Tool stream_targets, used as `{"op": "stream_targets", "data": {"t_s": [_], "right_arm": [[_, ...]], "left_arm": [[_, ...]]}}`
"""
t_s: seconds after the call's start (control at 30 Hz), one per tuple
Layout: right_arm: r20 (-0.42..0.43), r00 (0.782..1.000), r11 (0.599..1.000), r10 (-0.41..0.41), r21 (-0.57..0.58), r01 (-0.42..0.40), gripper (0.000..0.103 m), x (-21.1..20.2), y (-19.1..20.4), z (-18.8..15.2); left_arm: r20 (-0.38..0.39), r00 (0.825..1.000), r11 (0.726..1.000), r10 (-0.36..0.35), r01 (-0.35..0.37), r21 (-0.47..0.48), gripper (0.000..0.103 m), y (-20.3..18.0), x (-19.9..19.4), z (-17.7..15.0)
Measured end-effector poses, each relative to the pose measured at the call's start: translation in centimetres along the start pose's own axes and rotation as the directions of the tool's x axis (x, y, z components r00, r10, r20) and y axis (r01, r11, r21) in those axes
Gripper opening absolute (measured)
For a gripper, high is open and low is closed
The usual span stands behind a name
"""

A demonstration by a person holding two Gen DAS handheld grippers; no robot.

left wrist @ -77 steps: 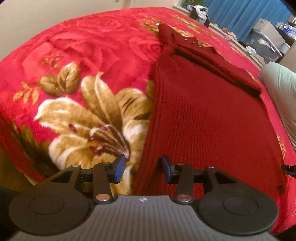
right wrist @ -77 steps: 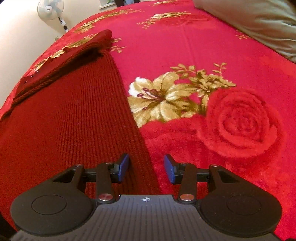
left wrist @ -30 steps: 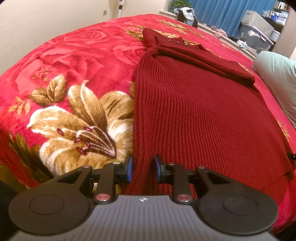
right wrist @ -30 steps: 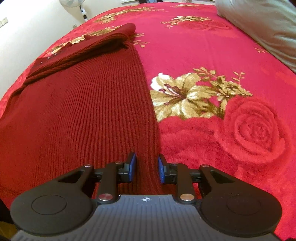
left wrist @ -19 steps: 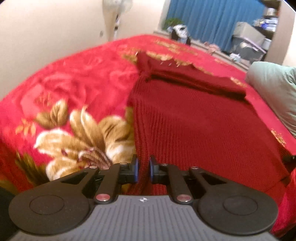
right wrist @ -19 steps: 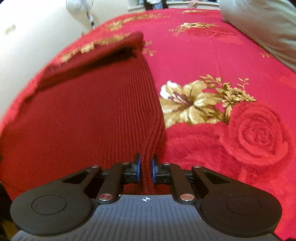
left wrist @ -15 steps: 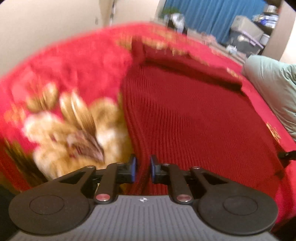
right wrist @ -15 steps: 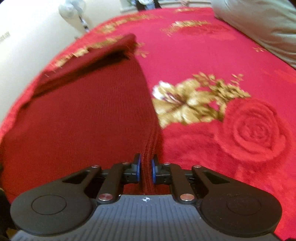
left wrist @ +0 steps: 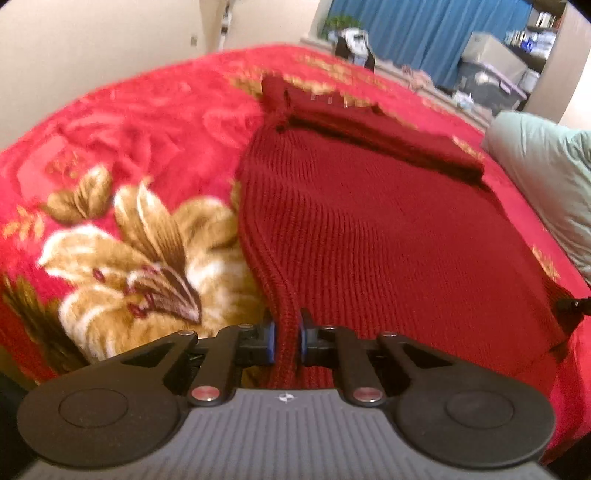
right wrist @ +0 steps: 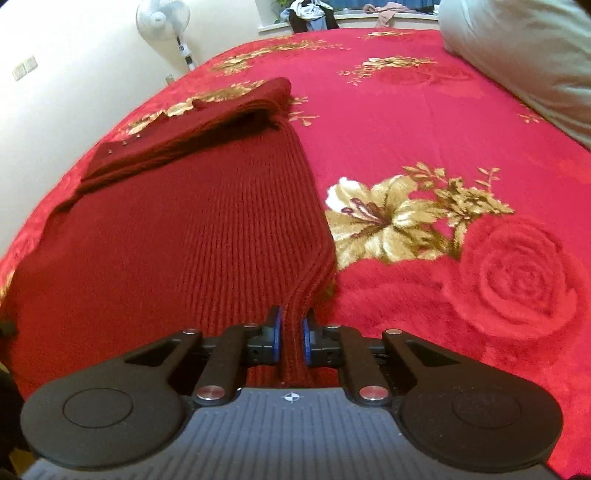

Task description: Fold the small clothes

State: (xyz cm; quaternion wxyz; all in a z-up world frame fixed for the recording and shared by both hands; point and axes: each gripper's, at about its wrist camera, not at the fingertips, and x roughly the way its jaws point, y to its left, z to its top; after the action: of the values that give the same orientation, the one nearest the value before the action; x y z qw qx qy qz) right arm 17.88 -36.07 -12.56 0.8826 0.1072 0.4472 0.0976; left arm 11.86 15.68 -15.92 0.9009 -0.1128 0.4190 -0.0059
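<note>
A dark red ribbed knit sweater (left wrist: 369, 229) lies flat on a red floral blanket (left wrist: 129, 122), with its sleeves folded across the far end. It also shows in the right wrist view (right wrist: 177, 236). My left gripper (left wrist: 286, 338) is shut on the sweater's near left hem corner, which is lifted a little. My right gripper (right wrist: 291, 338) is shut on the near right hem corner, which is also raised off the blanket (right wrist: 424, 122).
A pale green pillow (left wrist: 543, 177) lies at the right of the bed, also in the right wrist view (right wrist: 524, 55). A standing fan (right wrist: 162, 18) is by the wall. Blue curtains (left wrist: 424, 33) and storage boxes (left wrist: 491, 70) stand beyond the bed.
Both grippers went from open around the hem corners to shut on them. The pinched corners have risen slightly off the blanket.
</note>
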Motion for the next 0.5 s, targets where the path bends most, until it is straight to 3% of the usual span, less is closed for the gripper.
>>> {"op": "stream_targets", "data": {"t_s": [0.13, 0.23, 0.3, 0.37, 0.5], "right_arm": [[-0.094, 0.993, 0.997, -0.067, -0.032, 0.064, 0.02, 1.7, 0.1, -0.5], [-0.087, 0.993, 0.996, -0.075, -0.055, 0.07, 0.019, 1.7, 0.5, -0.4], [-0.083, 0.994, 0.996, -0.075, -0.052, 0.071, 0.014, 1.7, 0.5, -0.5], [-0.068, 0.995, 0.996, -0.072, -0.057, 0.069, 0.012, 1.5, 0.5, -0.5], [-0.02, 0.999, 0.998, -0.036, -0.061, 0.035, 0.011, 0.8, 0.7, -0.2]], "left_arm": [[-0.029, 1.0, 1.0, 0.007, -0.007, -0.006, 0.019, 0.3, 0.6, -0.1], [-0.03, 1.0, 1.0, 0.002, -0.003, -0.011, 0.019, 0.5, 0.6, -0.2], [-0.029, 1.0, 1.0, 0.003, -0.003, -0.012, 0.019, 0.5, 0.6, -0.2], [-0.022, 1.0, 1.0, 0.01, -0.01, -0.009, 0.014, 0.5, 0.6, -0.2], [0.0, 1.0, 1.0, 0.016, -0.016, 0.015, 0.013, 0.1, 0.3, -0.1]]}}
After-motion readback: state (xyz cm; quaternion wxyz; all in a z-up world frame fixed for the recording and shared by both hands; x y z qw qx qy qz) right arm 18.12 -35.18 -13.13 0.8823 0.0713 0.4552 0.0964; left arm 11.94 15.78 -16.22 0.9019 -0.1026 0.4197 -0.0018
